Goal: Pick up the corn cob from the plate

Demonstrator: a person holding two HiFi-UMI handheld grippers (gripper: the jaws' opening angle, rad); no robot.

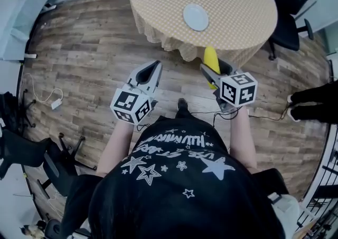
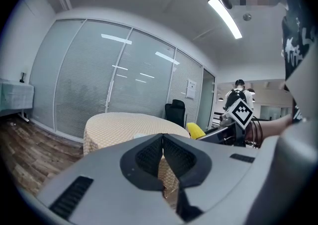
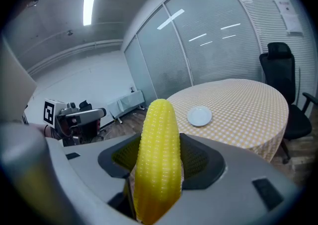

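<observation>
Nearest to the camera is the person's black shirt with pale stars, on the near side of the table. Both forearms reach from it toward the table over the wooden floor.

The left gripper hangs short of the table's near edge, off to the left of it. Its own view shows the two jaws pressed together with nothing between them, and its marker cube sits at the back end, toward the shirt.

The right gripper is closer to the table, just below the hanging cloth at the near edge. Its jaws are parted only as wide as the corn cob and are clamped on the cob's lower part. The yellow cob stands up between them, with its rounded tip pointing toward the table. The cob is off the table and well apart from the plate.

The table is round and covered with a yellow checked cloth. The small white plate lies on the cloth, a little toward the near side of the table's middle.

A black office chair stands at the table's right side. Beyond the table runs a glass wall with blinds.
</observation>
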